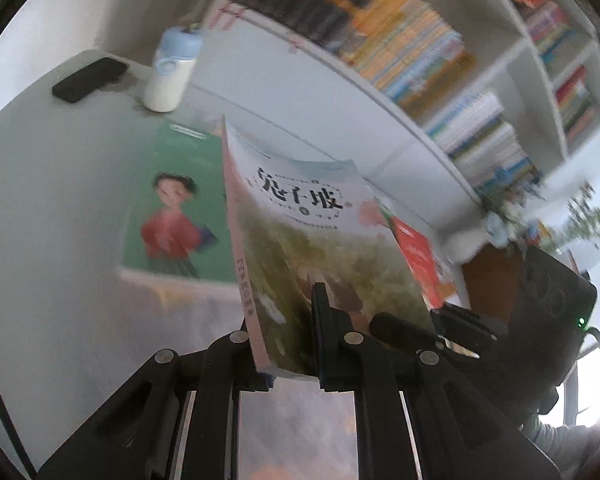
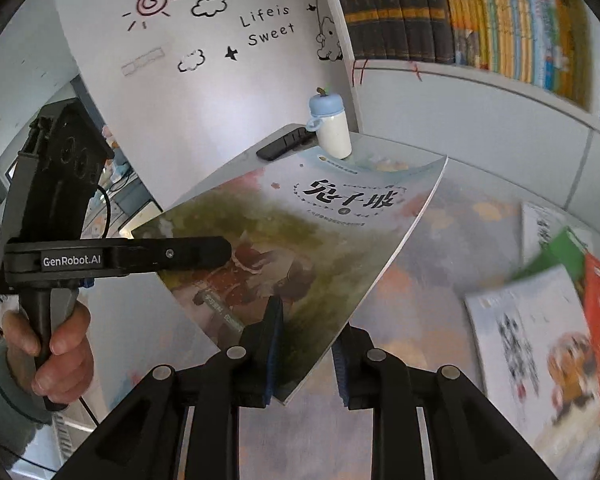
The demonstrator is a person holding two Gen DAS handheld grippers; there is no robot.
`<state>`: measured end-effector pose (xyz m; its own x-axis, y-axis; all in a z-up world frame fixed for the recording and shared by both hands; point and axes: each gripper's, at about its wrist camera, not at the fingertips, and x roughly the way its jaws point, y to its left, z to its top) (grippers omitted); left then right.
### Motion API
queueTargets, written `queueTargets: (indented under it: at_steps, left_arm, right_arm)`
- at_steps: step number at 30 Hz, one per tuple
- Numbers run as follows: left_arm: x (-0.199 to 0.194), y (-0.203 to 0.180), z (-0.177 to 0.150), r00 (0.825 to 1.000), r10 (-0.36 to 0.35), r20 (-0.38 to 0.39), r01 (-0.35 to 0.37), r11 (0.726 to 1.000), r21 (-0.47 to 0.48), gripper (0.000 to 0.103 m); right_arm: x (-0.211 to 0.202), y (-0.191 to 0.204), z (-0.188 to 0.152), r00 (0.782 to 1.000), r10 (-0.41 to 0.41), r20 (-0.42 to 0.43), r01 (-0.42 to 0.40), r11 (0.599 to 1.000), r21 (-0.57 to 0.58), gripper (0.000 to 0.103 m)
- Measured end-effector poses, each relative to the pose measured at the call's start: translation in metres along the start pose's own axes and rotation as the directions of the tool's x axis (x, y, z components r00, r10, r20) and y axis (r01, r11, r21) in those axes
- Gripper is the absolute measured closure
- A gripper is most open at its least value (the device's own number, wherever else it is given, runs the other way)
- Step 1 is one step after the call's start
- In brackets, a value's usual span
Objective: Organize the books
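A paperback with a pale blue and green cover and black Chinese title (image 1: pixel 320 240) (image 2: pixel 300 236) is held up off the table by both grippers. My left gripper (image 1: pixel 288 344) is shut on its lower edge; it also shows in the right wrist view (image 2: pixel 196 254), clamped on the book's left edge. My right gripper (image 2: pixel 306 344) is shut on the book's bottom corner, one finger over the cover and one behind it. It shows in the left wrist view (image 1: pixel 452 320) at the book's right edge. A green book with a girl in red (image 1: pixel 176 216) lies flat on the table.
A white bottle with a blue cap (image 1: pixel 172 72) (image 2: pixel 332 126) and a black phone (image 1: pixel 88 79) (image 2: pixel 286 143) sit at the table's far corner. Several loose books (image 2: pixel 540 340) lie at the right. White shelves full of books (image 1: pixel 420 60) (image 2: pixel 480 20) stand behind the table.
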<state>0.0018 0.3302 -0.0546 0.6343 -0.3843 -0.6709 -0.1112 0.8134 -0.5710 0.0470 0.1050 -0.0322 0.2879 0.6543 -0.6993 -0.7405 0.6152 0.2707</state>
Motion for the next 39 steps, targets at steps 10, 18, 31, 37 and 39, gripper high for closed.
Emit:
queueTargets:
  at_steps: [10,18,31,37,39]
  left_arm:
    - [0.063,0.072,0.044,0.998,0.02,-0.062,-0.026,0.996,-0.089,0.092]
    - [0.07,0.104,0.039,0.991,0.051,-0.123,-0.067,0.989,-0.135,0.083]
    - [0.036,0.102,0.032,0.988,0.122,-0.096,-0.131,0.987,-0.095,0.082]
    - [0.066,0.047,0.023,0.983,0.002,-0.182,-0.004,1.0,-0.01,0.082]
    - [0.083,0.015,0.014,0.973,-0.013,-0.229,0.026,0.998,0.054,0.082]
  right_arm:
    - [0.111,-0.036,0.052,0.996,0.008,-0.092,-0.002,0.998,0.062,0.081]
    - [0.146,-0.057,0.054,0.99,0.015,-0.139,0.004,0.991,0.137,0.08]
    - [0.149,-0.066,0.03,0.974,0.04,-0.223,0.011,0.974,0.224,0.071]
    - [0.091,-0.084,-0.015,0.976,-0.019,-0.215,0.085,0.949,0.304,0.071]
    - [0.06,-0.1,-0.037,0.978,-0.056,-0.203,0.128,0.924,0.361,0.071]
